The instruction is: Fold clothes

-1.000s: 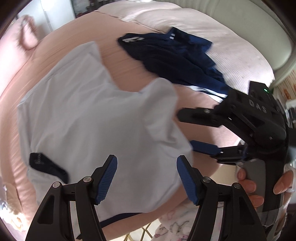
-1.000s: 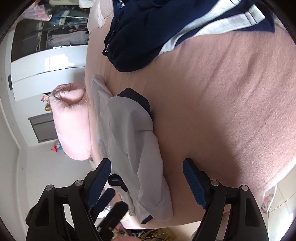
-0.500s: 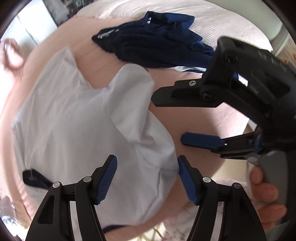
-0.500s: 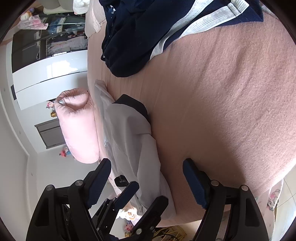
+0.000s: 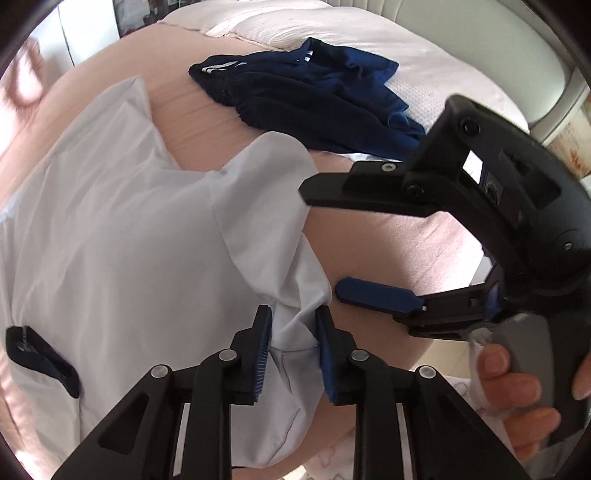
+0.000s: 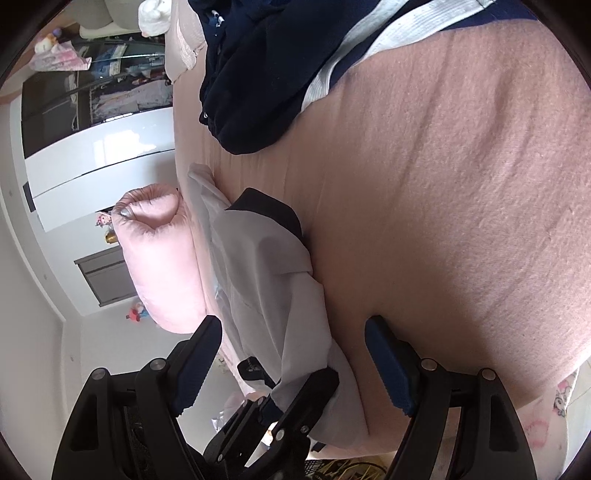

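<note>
Here, your left gripper (image 5: 293, 341) was closing its ribbed blue pads on a bunched fold at the near right edge of the pale shirt (image 5: 122, 236), cloth between the jaws. The shirt was smooth, thin fabric with a dark collar (image 5: 40, 362), spread flat on the pink, faintly napped bedspread (image 5: 373, 243). Your right gripper (image 6: 293, 363) stood wide, holding nothing, just beside the same shirt edge. The left view alone showed your hand (image 5: 517, 398) on the grey handle and the quilted white pillow (image 5: 332, 26); the right view alone showed the dark sleeve cuff (image 6: 273, 210), a puckered pink bolster (image 6: 159, 254), and white stripes on the crumpled navy garment (image 6: 266, 81).
</note>
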Available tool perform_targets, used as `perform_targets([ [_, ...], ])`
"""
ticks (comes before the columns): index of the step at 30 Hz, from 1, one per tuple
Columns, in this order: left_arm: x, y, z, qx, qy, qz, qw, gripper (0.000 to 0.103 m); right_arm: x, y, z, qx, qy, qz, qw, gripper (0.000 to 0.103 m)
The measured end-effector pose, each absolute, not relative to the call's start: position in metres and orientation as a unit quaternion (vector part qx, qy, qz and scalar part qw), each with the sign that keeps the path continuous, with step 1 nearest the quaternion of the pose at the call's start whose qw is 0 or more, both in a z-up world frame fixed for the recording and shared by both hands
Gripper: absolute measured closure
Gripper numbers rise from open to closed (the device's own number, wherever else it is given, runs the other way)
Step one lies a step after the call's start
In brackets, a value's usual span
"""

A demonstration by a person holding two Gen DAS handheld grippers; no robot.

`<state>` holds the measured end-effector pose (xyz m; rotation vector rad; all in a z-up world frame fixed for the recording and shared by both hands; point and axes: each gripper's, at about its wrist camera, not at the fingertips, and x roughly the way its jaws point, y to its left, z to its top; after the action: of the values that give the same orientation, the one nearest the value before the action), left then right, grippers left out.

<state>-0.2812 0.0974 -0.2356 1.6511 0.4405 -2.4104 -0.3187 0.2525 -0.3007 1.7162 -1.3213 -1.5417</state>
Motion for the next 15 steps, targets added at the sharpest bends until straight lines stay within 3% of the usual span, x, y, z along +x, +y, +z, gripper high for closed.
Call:
perform_targets([
  [1,-0.280,0.094,-0.234,0.555,0.155,-0.812,0.096,0.081,-0.319,0.252,-0.300,0.623,-0.484,-0.566,0.239,0.027],
  [4,-0.274,0.083,-0.232,0.550,0.178,-0.810,0.100,0.081,-0.319,0.244,-0.299,0.623,-0.470,-0.577,0.242,0.048],
  [9,-0.264,0.072,-0.231,0.546,0.212,-0.804,0.104,0.081,-0.318,0.223,-0.301,0.647,-0.434,-0.575,0.250,0.050],
  [11,-0.260,0.076,-0.230,0.545,0.215,-0.803,0.105,0.081,-0.318,0.219,-0.299,0.647,-0.422,-0.585,0.246,0.059],
  [15,-0.253,0.072,-0.233,0.549,0.221,-0.800,0.098,0.081,-0.319,0.212,-0.293,0.644,-0.389,-0.613,0.241,0.064],
])
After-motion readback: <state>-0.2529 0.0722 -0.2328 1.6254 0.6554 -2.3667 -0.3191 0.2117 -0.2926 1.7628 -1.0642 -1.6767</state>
